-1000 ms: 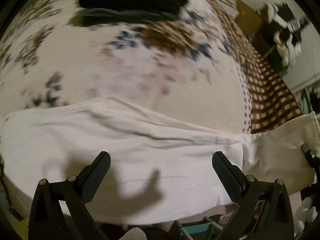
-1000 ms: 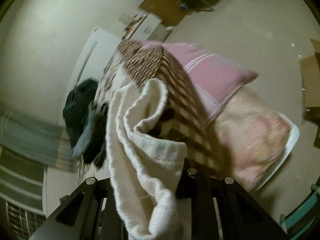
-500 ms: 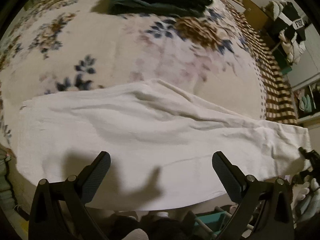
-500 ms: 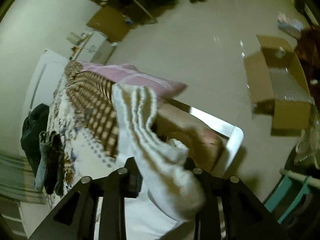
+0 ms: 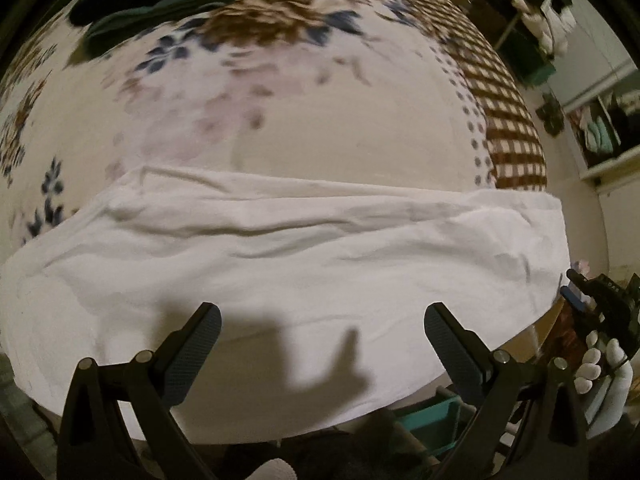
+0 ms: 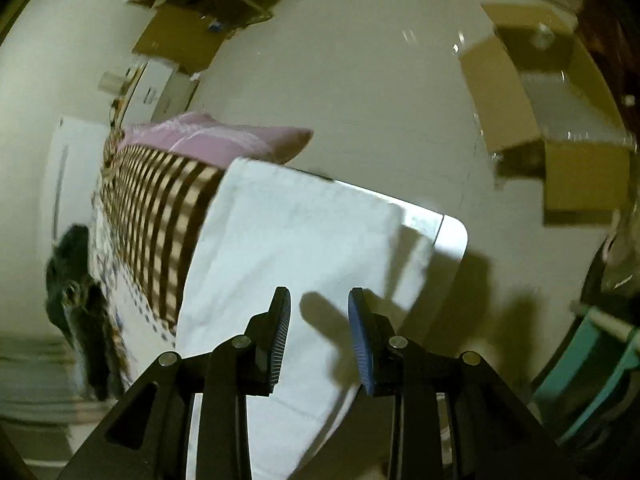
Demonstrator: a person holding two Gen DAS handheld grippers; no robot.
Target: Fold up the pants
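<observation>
Plenty of bare bedspread (image 5: 320, 128) beyond the white pants (image 5: 280, 264), nothing on it until the dark clothes pile (image 5: 132, 12) at the far edge. A pink pillow (image 6: 216, 142) sits past the pants' end, and a cardboard box (image 6: 560, 136) stands well apart on the floor.

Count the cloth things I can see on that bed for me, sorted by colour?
White pants, spread flat near the bed's edge: 1
Pink pillow, at the far end: 1
Dark clothes pile, too blurred to separate: 1
Flowered and checked bedcover under it all: 1
Total: 4
</observation>
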